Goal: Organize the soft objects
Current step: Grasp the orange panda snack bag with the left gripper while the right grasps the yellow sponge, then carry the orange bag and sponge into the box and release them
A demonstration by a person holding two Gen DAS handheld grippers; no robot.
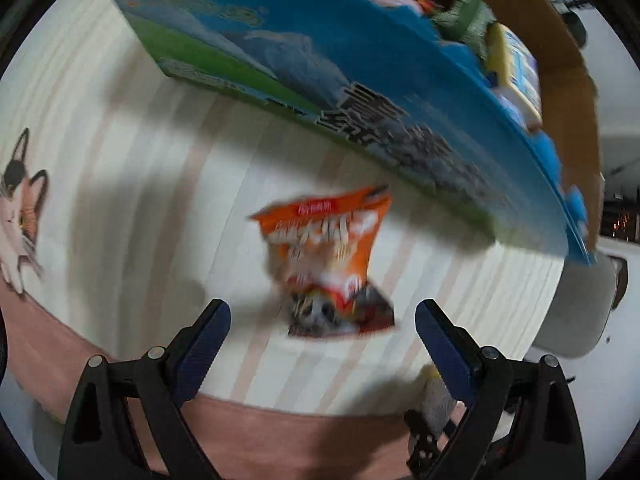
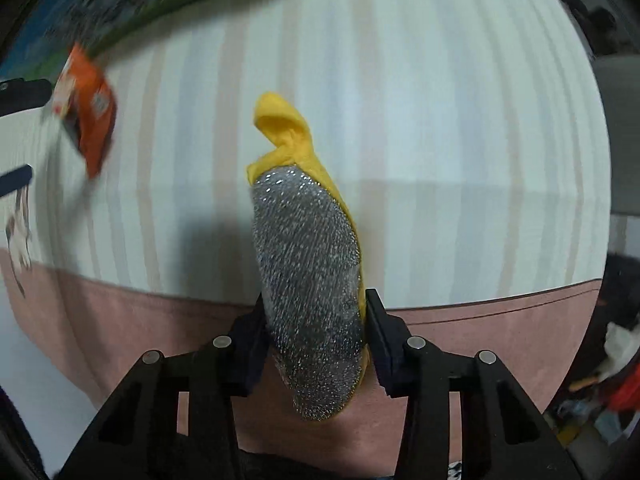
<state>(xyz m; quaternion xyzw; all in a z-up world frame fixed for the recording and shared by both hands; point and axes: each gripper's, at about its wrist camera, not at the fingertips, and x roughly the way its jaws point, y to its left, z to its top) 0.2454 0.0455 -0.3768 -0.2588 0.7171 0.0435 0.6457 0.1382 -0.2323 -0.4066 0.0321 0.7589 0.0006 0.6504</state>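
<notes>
Left wrist view shows the striped tablecloth [image 1: 140,184] spread over the table, with a pink band along the edge nearest the camera, and it fills the field below both tools; a soft, flat surface like this lets limp items lie where they are dropped, which is probably why the loose things sit scattered on it. Beyond the left tongs [image 1: 322,326] and above them in the picture stands a big printed box [image 1: 280,40], blue and green on its side, with packets and cloth-like things showing over its rim; I take it for the place where the soft things are gathered, since it is open at the top and already partly filled. Straight ahead of the left tongs, between the lines of their two spread pads and not touched by either, lies an orange snack packet [image 1: 328,248], blurred; the pads stand wide and empty, which reads as an approach from above so that they can straddle the packet. In the right wrist view the right tongs [image 2: 316,328] are pinched on a scrubbing pad [image 2: 308,280], silver mesh on the face and yellow cloth behind, its yellow end curling away ahead of the tips toward the table; the pads press its two long sides, a sensible hold for something that would sag if caught by a corner. The orange packet appears there far off to the left of those tongs.
</notes>
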